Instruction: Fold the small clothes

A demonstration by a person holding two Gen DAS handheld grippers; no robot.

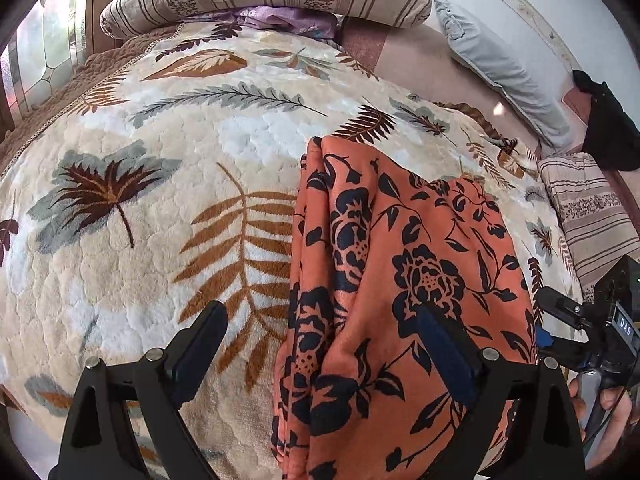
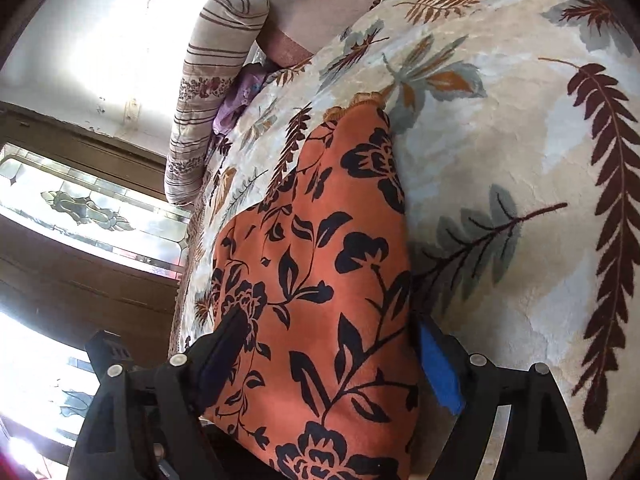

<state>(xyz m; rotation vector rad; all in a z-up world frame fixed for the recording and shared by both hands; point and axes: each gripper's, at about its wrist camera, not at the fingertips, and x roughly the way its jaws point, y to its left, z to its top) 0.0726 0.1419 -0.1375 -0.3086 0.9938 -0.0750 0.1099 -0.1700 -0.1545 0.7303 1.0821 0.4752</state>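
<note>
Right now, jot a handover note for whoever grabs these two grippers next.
Left gripper: open, holding nothing; one finger over the leaf-print blanket, the other over the orange floral garment.
Right gripper: jaws apart, astride the near end of the garment, not visibly pinching it.
Things: the garment lies on the blanket, already folded into a long, narrow, layered strip.
Done: lengthwise folds.
Left: probably fold the strip end to end, smooth it, then set it aside.
</note>
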